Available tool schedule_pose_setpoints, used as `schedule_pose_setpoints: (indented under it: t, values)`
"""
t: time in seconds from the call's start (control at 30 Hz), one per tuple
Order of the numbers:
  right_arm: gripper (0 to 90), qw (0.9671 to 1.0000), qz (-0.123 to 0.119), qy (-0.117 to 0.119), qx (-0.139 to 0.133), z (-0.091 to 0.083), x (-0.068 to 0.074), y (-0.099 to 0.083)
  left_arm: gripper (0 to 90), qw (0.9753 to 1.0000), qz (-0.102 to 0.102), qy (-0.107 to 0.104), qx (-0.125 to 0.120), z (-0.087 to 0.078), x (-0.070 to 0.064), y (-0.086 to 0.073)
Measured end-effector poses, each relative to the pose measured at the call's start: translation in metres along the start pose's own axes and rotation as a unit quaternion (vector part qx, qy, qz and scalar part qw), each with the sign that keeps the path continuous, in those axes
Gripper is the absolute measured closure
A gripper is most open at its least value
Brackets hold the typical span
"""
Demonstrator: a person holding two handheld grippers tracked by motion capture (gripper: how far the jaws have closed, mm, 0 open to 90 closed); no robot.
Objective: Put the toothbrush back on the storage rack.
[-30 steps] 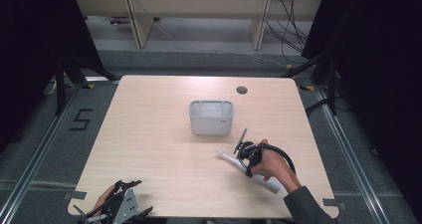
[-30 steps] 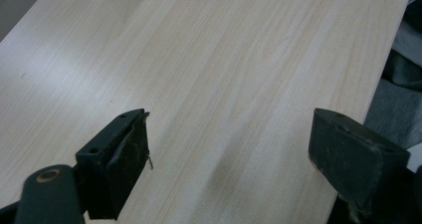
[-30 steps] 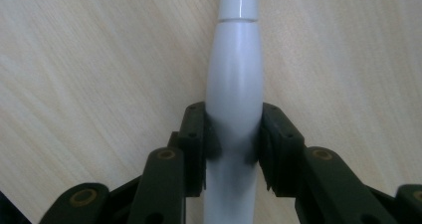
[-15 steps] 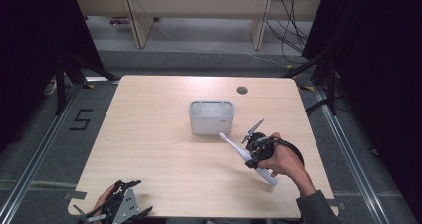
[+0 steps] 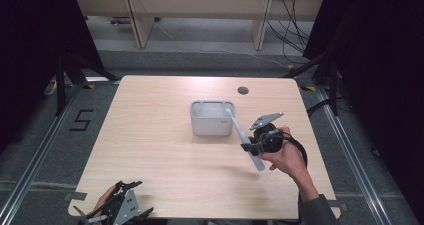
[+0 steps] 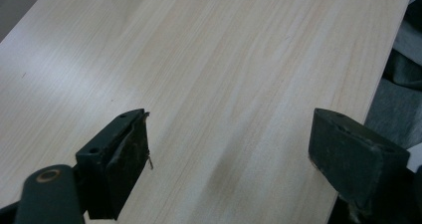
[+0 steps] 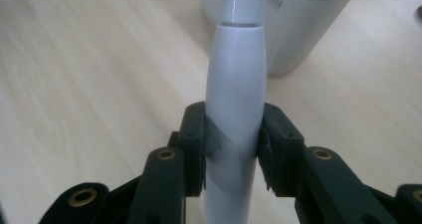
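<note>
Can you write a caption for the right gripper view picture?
Right gripper clamps a white toothbrush handle near a white container.

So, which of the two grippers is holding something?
The right gripper: its jaws clamp the white electric toothbrush. The left gripper stands open above the table.

White toothbrush (image 7: 235,84), pale grey cup (image 5: 211,118), light wood table (image 5: 165,150).
</note>
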State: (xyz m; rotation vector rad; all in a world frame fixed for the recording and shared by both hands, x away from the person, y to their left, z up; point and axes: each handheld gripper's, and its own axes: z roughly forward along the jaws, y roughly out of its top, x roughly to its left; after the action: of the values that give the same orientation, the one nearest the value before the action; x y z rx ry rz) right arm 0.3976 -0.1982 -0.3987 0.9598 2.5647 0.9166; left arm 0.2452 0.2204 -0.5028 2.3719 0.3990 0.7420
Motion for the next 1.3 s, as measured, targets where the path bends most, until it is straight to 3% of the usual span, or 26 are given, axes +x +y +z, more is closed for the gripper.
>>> schedule_pose_setpoints:
  t: [0.03,0.13,0.17,0.23,0.27,0.37,0.47,0.6,0.63,0.7,0.83,1.0,1.07,1.17,1.2,1.3]
  values:
    - [66.9,0.9998,-0.009,0.008,-0.019,-0.002,-0.004,0.002,15.6,1.0,0.0,0.0,0.0,0.0,0.0,0.0]
    - [66.9,0.9991,-0.004,0.006,-0.043,-0.001,-0.004,0.002,15.6,1.0,-0.001,0.001,0.001,0.001,0.0,0.0]
    - [66.9,0.9991,0.007,0.008,-0.042,-0.001,-0.003,0.003,15.6,0.9998,-0.006,0.016,-0.007,0.003,-0.002,0.0]
    - [66.9,0.9978,0.018,0.005,-0.064,-0.001,-0.003,0.006,15.6,0.9999,-0.006,0.012,-0.007,0.002,-0.002,0.0]
    - [66.9,0.9978,0.018,0.005,-0.064,-0.001,-0.003,0.006,15.6,1.0,-0.007,0.003,-0.006,0.002,-0.001,0.0]
    - [66.9,0.9939,0.008,-0.007,-0.11,-0.001,-0.005,0.012,15.6,1.0,-0.002,0.0,-0.001,0.0,0.0,0.0]
    - [66.9,0.9927,0.021,-0.004,-0.119,-0.001,-0.004,0.016,15.6,1.0,-0.002,0.0,-0.002,0.0,0.0,0.0]
    - [66.9,0.9903,0.014,0.002,-0.138,0.001,-0.006,0.022,15.6,1.0,0.0,0.0,0.0,0.0,0.0,0.0]
    - [66.9,0.9898,0.026,0.01,-0.14,0.002,-0.004,0.024,15.6,1.0,0.0,0.0,0.0,0.0,0.0,0.0]
    - [66.9,0.9882,0.016,0.009,-0.152,0.004,-0.005,0.028,15.6,1.0,0.0,0.0,0.0,0.0,0.0,0.0]
    - [66.9,0.9865,0.031,0.021,-0.16,0.006,-0.003,0.035,15.6,1.0,0.0,0.0,0.001,0.0,0.0,0.0]
    - [66.9,0.9862,0.037,0.022,-0.16,0.005,-0.001,0.047,15.6,1.0,0.0,0.0,0.0,0.0,0.0,0.0]
    - [66.9,0.9856,0.023,0.017,-0.167,0.006,-0.003,0.052,15.5,1.0,0.0,0.0,-0.001,0.0,0.0,0.0]
    - [66.9,0.9839,0.033,0.026,-0.174,0.008,-0.004,0.058,15.6,1.0,0.0,0.0,-0.001,0.0,0.0,0.0]
    - [66.9,0.9831,0.027,0.016,-0.18,0.009,-0.005,0.061,15.6,1.0,0.0,0.0,-0.001,0.0,0.0,0.0]
    - [66.9,0.9835,0.028,0.023,-0.177,0.009,-0.006,0.068,15.6,1.0,-0.002,-0.001,-0.002,0.001,0.0,0.0]
